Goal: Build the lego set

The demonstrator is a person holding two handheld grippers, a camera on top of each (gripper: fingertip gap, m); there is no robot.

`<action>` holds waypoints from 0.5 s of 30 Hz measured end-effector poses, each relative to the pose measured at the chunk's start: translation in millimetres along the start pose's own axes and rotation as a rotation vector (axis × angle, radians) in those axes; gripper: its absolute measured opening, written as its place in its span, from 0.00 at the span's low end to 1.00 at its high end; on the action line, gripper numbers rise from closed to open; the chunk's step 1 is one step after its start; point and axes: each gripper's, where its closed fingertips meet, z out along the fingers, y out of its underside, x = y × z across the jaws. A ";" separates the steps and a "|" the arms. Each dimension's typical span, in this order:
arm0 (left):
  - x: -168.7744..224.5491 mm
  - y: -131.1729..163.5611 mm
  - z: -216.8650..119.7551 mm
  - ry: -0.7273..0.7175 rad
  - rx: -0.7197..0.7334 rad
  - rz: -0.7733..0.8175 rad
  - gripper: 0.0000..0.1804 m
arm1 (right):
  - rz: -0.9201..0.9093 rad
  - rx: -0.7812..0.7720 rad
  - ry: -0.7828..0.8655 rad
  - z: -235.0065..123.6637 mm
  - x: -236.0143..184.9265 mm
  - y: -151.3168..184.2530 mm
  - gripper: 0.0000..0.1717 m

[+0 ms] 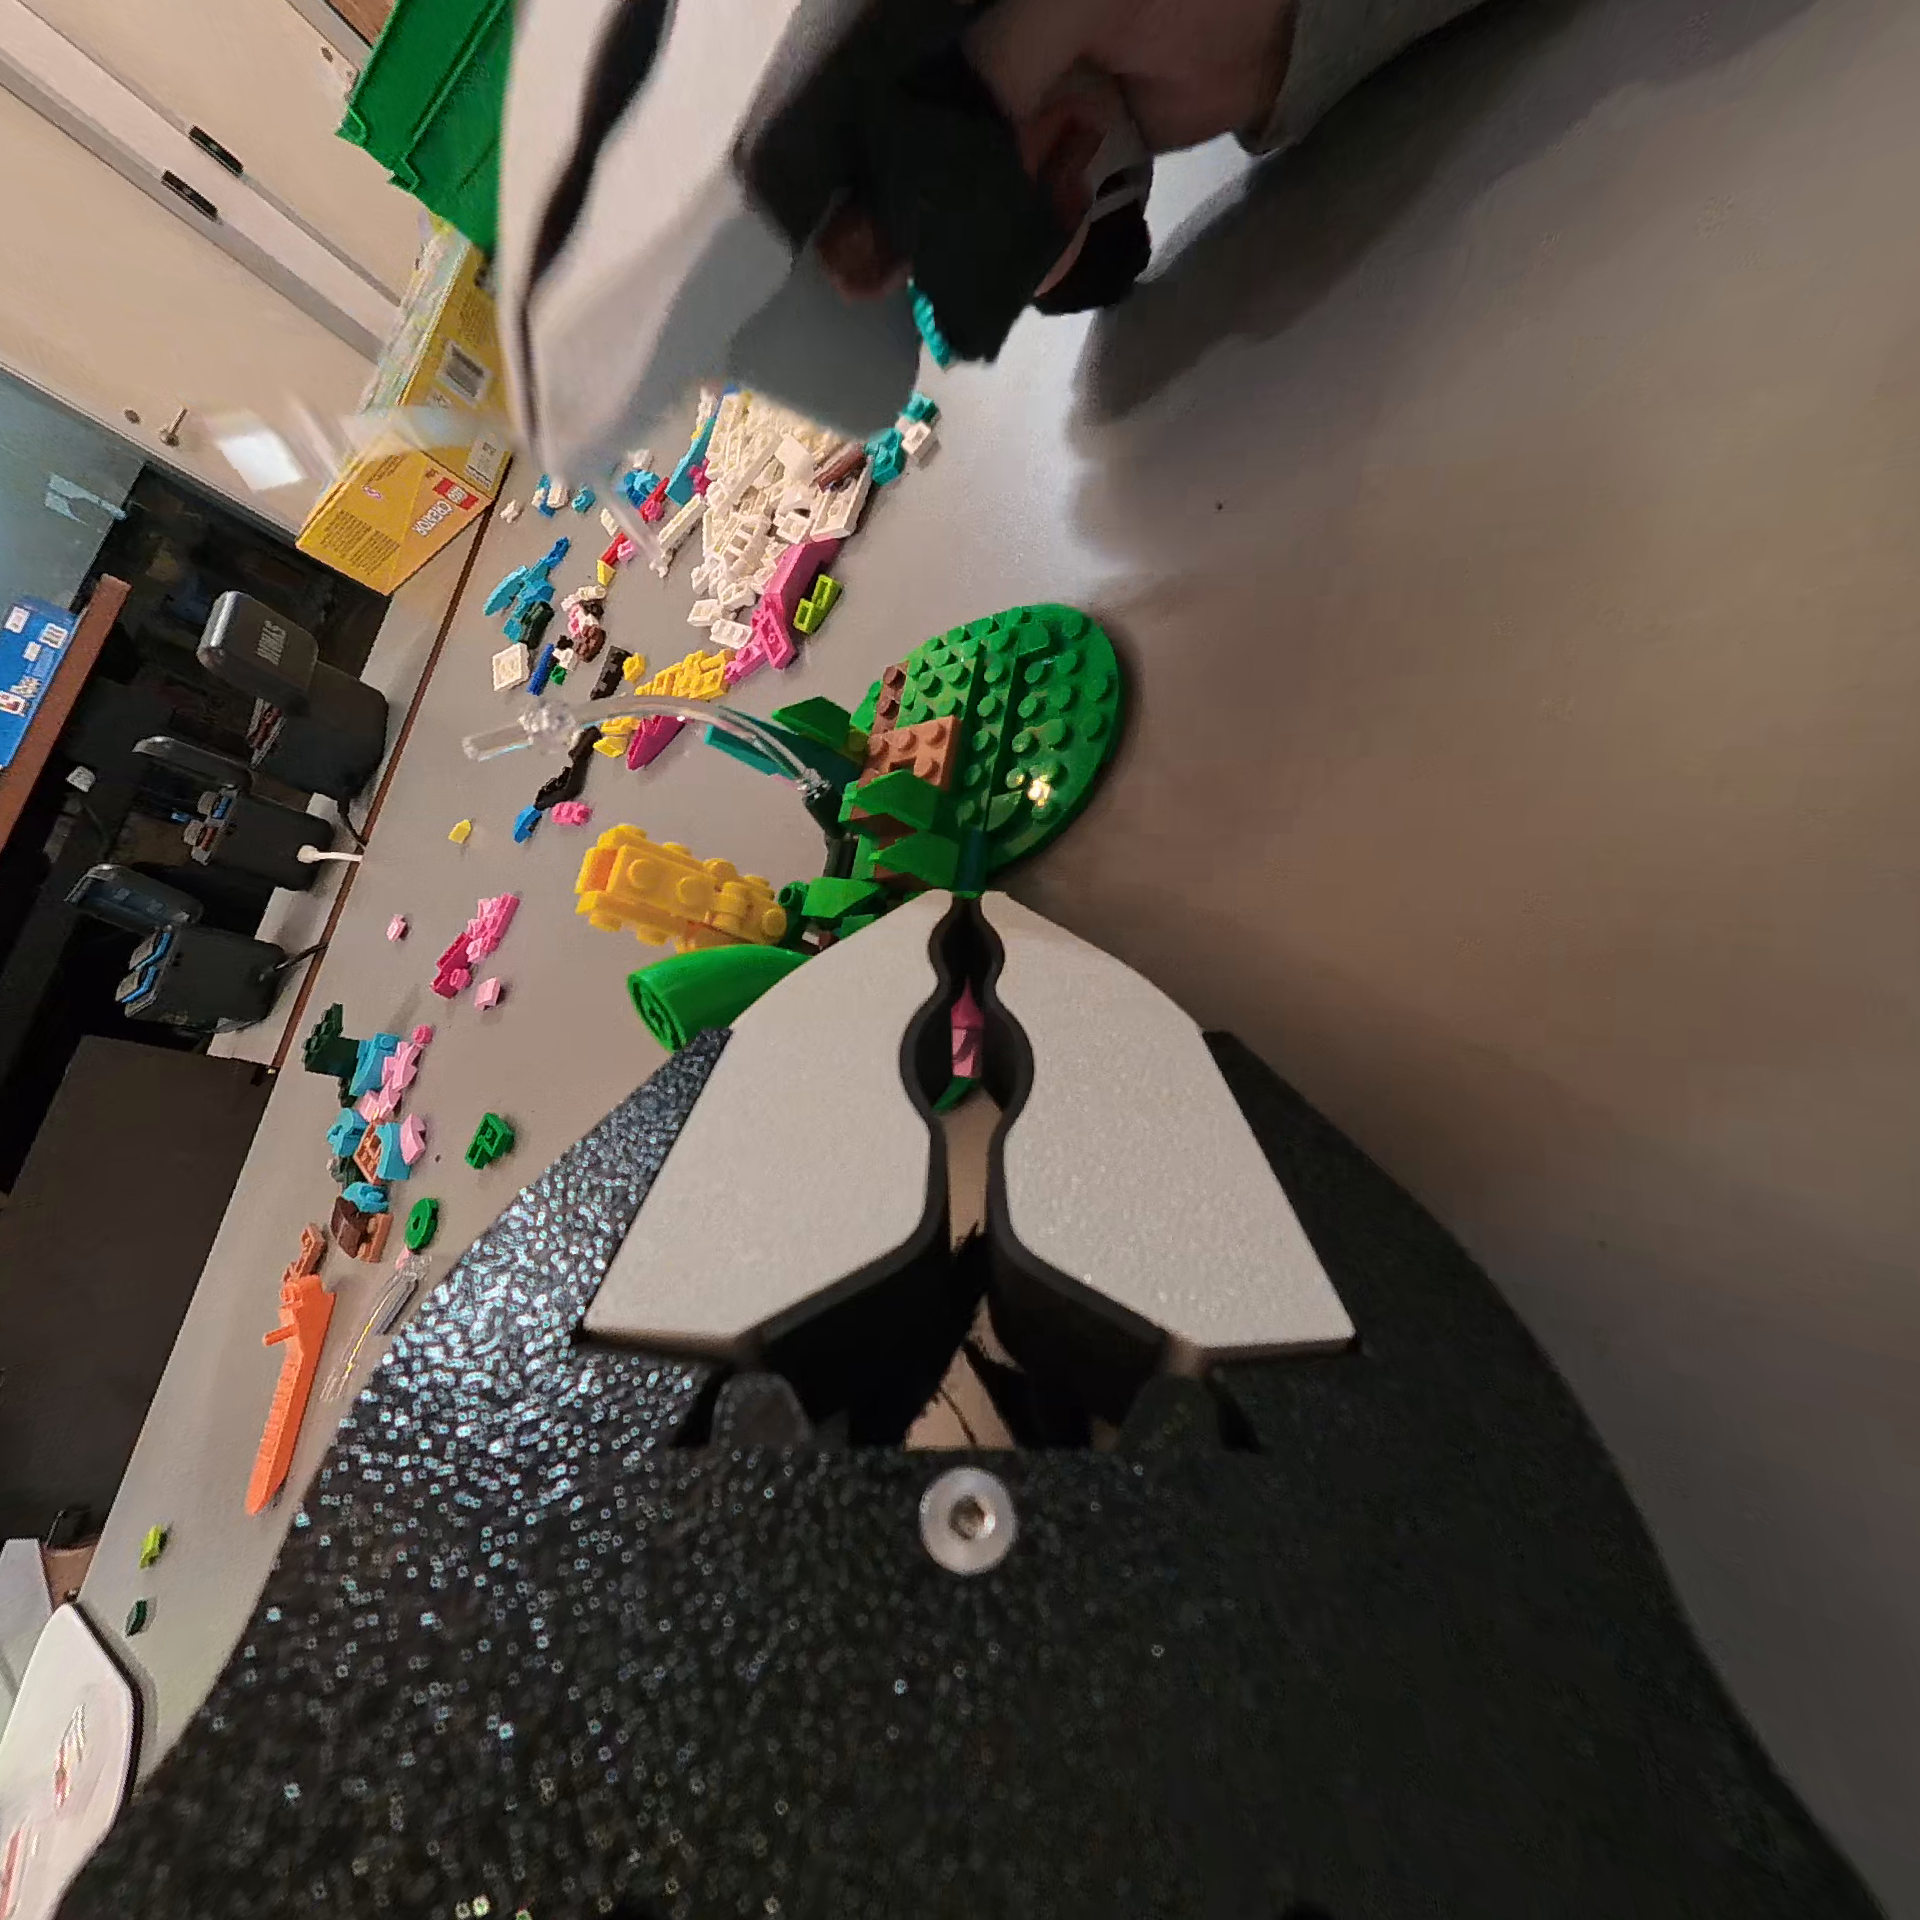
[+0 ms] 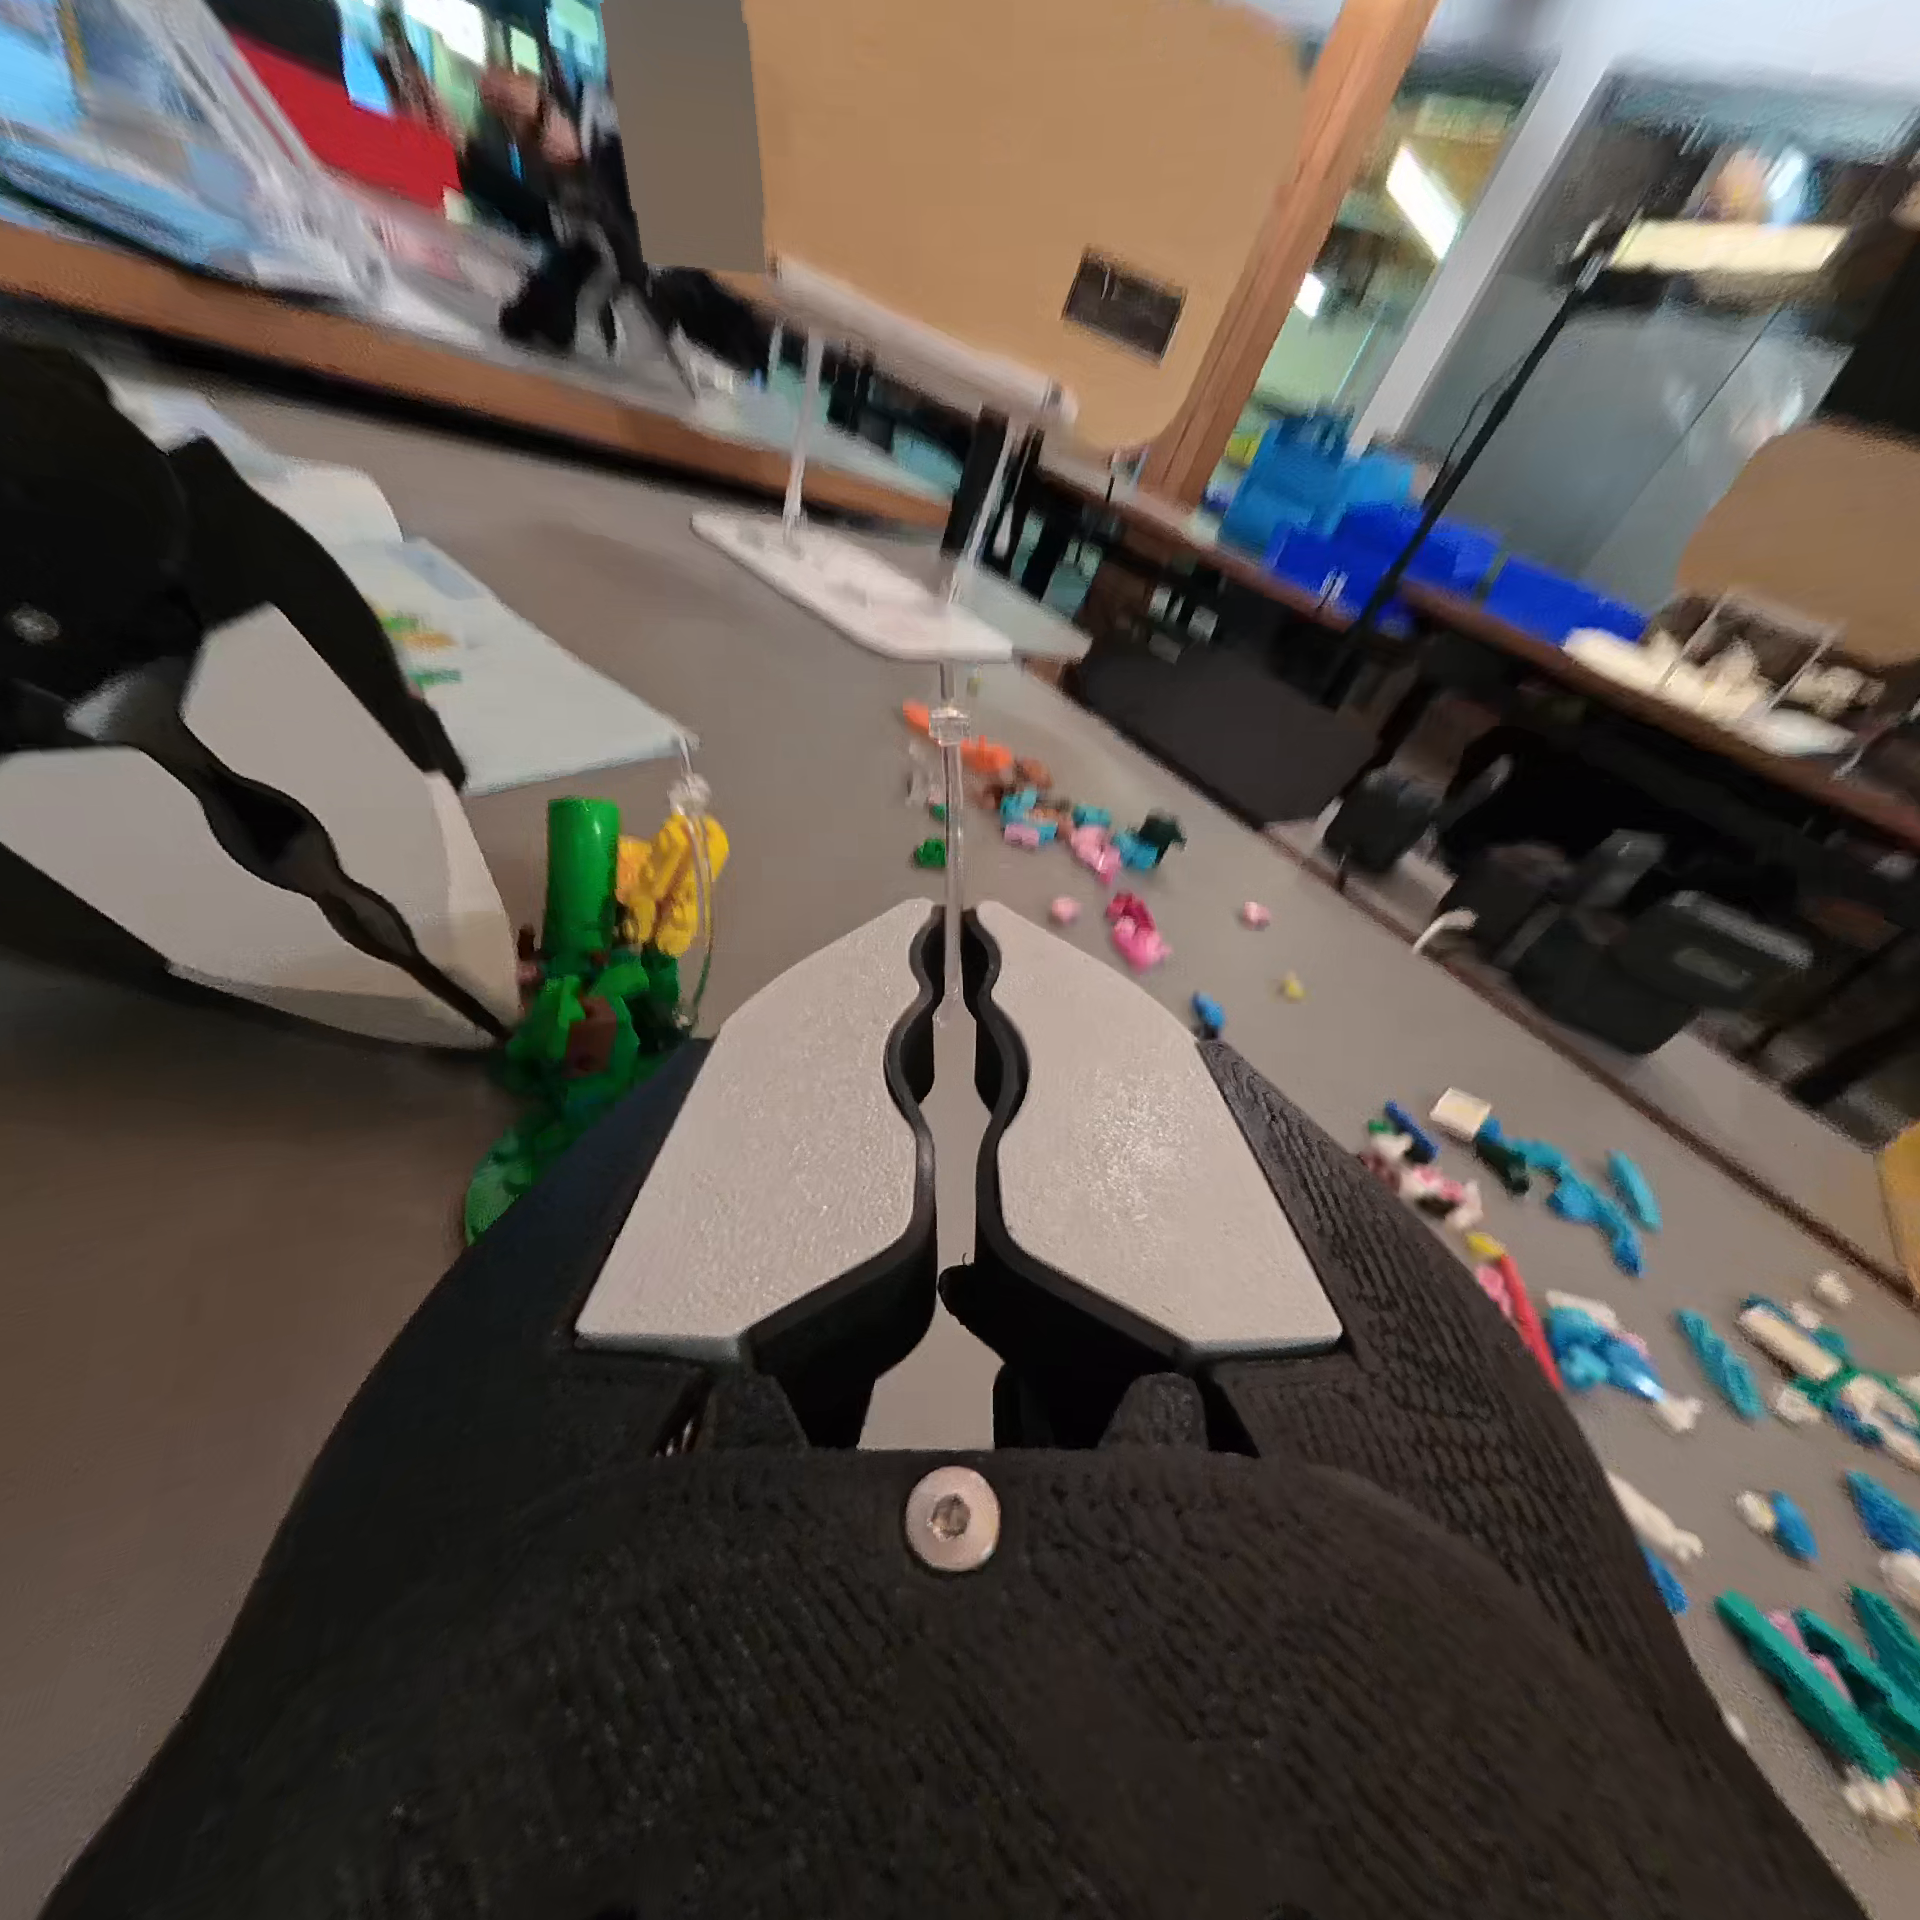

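Clear plastic, thin and rod-shaped, is what we find in the right tongs (image 2: 953,925): a transparent stem (image 2: 948,831) with a small knob near its far end, rising toward twelve o'clock from the tips, both fingers pinching its lower end. We count two such stems; the second one (image 1: 665,717) is already planted in the brick plant model (image 1: 935,769) and arcs out toward nine o'clock in the left wrist view.

We see the left tongs (image 1: 971,914) pressed together at the near edge of that model's round green base, tips touching its green leaves; a small pink piece (image 1: 966,1029) shows in the hollow between the fingers, though we cannot tell whether it is gripped or merely behind them. On the model we count one yellow brick flower (image 1: 665,883) and one green tube-like leaf (image 1: 707,992), both at about ten o'clock from the left tips.

In the right wrist view the model (image 2: 582,997) stands at nine o'clock from the right tongs, near but apart.

Across the grey bench (image 1: 1455,935) lie loose bricks in several heaps: white, pink, yellow, blue, too many and too blurred to count. One orange brick separator (image 1: 291,1382) lies at eight o'clock. One yellow box (image 1: 416,499) and one green bin (image 1: 436,104) sit at the far edge; their contents are hidden.
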 end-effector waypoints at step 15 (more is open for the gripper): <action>-4.9 -4.4 -2.3 -0.019 0.046 -0.020 0.00 | 0.465 -0.113 -0.512 17.5 -21.1 -22.4 0.00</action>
